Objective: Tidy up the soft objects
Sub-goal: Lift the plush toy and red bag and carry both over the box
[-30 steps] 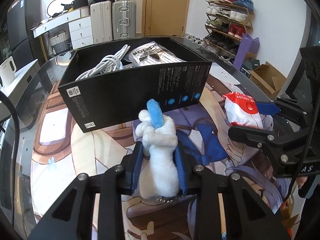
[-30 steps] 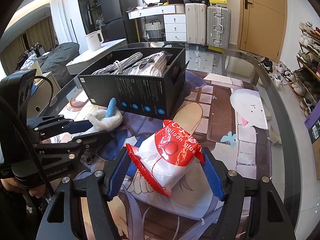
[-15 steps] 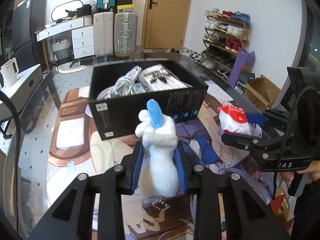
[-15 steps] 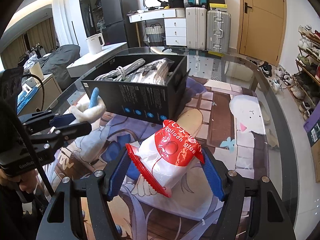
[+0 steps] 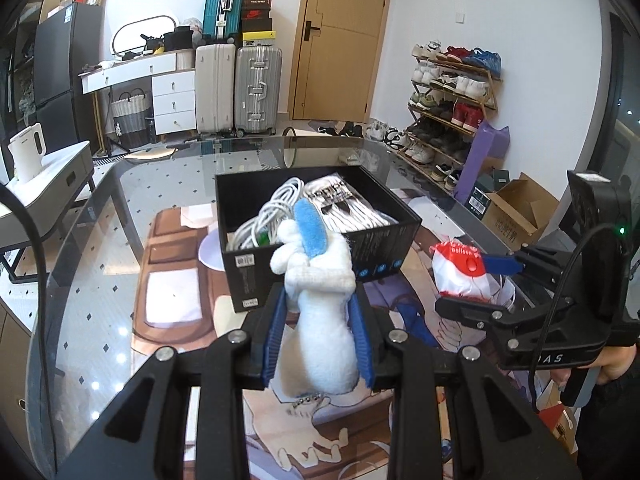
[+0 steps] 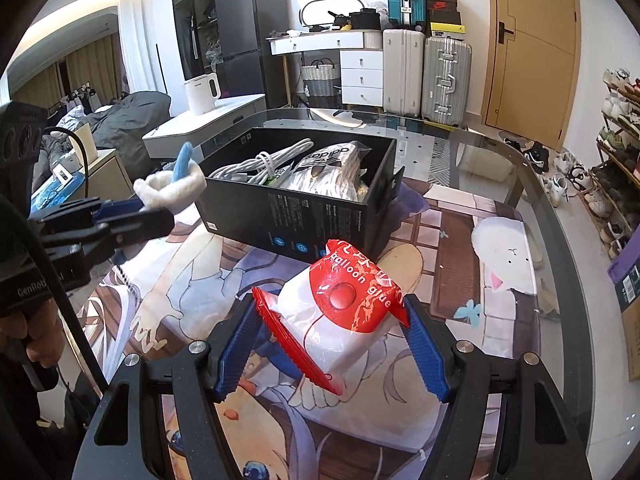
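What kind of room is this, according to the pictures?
Most likely a lived-in home, a dining or entry area: a shoe rack by the wall, suitcases near a wooden door, and a fridge.

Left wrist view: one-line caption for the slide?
Left gripper clamps a white plush toy before the black box; right gripper holds a balloon glue bag.

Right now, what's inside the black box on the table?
The black box holds a coiled white cable and a silvery printed bag beside it. Whatever lies beneath them is covered.
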Available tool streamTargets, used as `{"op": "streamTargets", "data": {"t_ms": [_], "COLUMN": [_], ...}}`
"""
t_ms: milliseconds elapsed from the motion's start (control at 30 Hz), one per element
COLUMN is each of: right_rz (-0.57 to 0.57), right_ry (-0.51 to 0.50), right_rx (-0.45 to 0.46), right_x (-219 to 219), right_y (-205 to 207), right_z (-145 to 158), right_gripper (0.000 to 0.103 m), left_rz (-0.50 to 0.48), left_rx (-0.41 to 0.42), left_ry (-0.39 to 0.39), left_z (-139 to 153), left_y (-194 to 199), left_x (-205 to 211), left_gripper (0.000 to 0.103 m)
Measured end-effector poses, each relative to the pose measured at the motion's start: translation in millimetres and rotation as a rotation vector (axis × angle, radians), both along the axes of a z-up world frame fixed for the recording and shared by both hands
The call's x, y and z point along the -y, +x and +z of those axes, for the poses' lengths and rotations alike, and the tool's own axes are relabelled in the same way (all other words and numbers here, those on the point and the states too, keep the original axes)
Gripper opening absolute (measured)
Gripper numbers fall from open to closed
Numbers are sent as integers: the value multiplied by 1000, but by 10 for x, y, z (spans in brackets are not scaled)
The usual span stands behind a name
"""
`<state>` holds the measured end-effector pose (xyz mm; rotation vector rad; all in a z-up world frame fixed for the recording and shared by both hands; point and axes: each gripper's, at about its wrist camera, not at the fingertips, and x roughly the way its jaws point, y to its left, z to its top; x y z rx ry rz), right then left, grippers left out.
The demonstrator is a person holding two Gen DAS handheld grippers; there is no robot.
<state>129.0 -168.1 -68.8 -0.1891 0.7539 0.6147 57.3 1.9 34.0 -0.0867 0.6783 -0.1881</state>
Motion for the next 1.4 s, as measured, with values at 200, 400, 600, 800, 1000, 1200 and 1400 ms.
{"op": "streamTargets", "data": {"t_ms": [200,400,600,800,1000,1200,1400], "right_rz": [5,8,21,38,52,61,79], "right_ry": [4,13,8,12,13,4,-41], "right_rx": [9,25,34,31,9,-7,-5], "right_x": [-41,-95,-213,-359,-482,-596,-743], "right_y": [15,91,215,378,538,710,843], "right_z": [99,260,380,444,444,422,375], "right_gripper": [71,71,71,71,71,71,71], "left_rz": [-1,1,9,21,9,11,10], "left_rx": [18,30,37,39,32,17,-1], "left_ry": [-4,-11,-13,-14,-8,-3,3], "left_z": [90,155,218,246,237,201,142], "left_y": [71,143,274,454,662,837,1000], "left_x": [-59,-113,-211,-277,-254,-255,-270], "left_gripper": [30,30,30,30,30,30,30]}}
